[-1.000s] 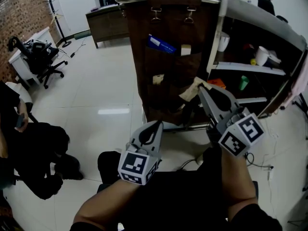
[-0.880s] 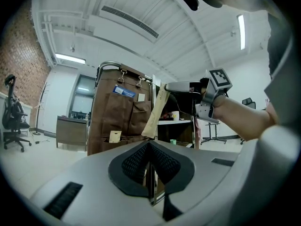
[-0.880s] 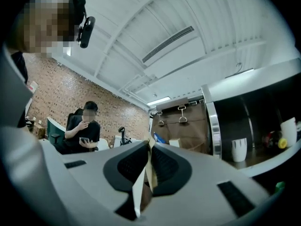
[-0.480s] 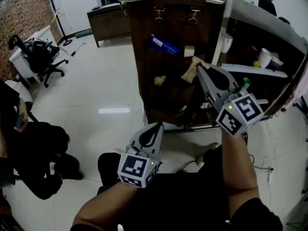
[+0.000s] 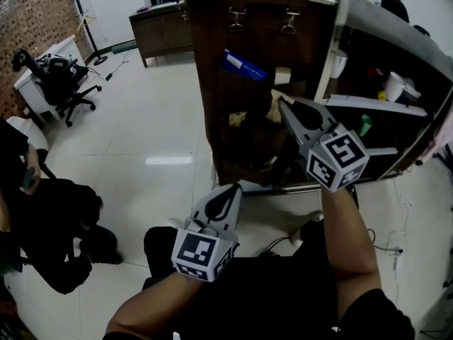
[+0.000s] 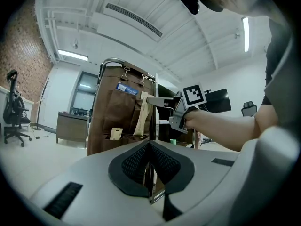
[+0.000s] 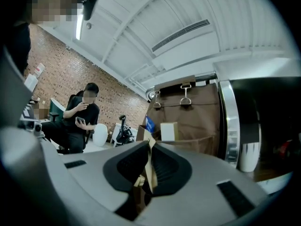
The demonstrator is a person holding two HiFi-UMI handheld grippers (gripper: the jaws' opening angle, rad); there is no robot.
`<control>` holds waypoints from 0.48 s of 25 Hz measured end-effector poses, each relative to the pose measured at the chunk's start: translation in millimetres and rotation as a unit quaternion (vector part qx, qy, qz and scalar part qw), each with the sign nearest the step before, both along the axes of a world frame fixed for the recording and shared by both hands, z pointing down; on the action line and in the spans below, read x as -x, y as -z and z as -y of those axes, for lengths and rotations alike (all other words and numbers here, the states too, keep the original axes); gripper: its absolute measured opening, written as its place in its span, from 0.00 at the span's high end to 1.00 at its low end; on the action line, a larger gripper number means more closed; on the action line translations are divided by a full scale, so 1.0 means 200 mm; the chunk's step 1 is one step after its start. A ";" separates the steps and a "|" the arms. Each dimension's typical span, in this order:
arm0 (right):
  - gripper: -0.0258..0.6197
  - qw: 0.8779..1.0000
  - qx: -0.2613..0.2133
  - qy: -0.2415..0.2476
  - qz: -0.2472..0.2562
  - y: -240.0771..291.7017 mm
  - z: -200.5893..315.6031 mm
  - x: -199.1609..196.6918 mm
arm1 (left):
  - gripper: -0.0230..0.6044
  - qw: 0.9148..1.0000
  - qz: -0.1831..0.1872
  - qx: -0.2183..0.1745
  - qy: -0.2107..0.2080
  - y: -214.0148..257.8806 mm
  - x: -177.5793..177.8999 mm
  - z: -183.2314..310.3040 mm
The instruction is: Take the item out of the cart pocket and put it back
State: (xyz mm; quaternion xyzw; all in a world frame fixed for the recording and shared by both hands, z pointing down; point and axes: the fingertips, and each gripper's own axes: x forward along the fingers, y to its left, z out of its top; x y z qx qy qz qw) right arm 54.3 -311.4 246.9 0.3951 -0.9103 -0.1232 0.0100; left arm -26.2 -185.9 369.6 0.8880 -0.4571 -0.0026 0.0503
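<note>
A brown fabric organizer (image 5: 248, 62) with several pockets hangs on the end of the cart. My right gripper (image 5: 282, 104) is raised in front of its middle pockets, shut on a tan paper packet (image 5: 274, 108). In the right gripper view the packet (image 7: 149, 166) stands pinched between the black pads, with a white card (image 7: 168, 131) and a blue item (image 7: 149, 123) sticking out of pockets beyond. My left gripper (image 5: 233, 186) hangs low near my lap, shut and empty. The left gripper view shows the packet (image 6: 142, 114) hanging from the right gripper (image 6: 147, 99).
The cart's open side shelves (image 5: 375, 105) hold white cups (image 5: 393, 85) and a green item (image 5: 364, 125). A person in black (image 5: 49, 211) sits at the left. An office chair (image 5: 64, 83) and a wooden counter (image 5: 159, 27) stand further back.
My right gripper has risen and moved left with the packet, from beside the lower pockets up to the organizer's middle row. The left gripper has stayed in place.
</note>
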 end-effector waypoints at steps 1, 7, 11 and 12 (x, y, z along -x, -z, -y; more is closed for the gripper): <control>0.90 1.000 0.004 0.000 0.000 -0.03 0.02 0.00 | 0.96 1.000 0.000 -0.001 -0.001 0.00 0.00 0.00; 0.90 0.999 0.037 -0.007 0.018 -0.17 0.16 -0.03 | 0.96 1.000 0.000 0.002 0.003 0.00 0.01 0.01; 0.90 0.998 0.064 -0.016 0.020 -0.28 0.25 -0.04 | 0.96 1.000 -0.002 0.004 -0.001 -0.01 0.00 0.00; 0.90 0.997 0.072 -0.019 0.017 -0.31 0.27 -0.04 | 0.96 1.000 -0.002 0.003 -0.001 -0.01 0.00 0.00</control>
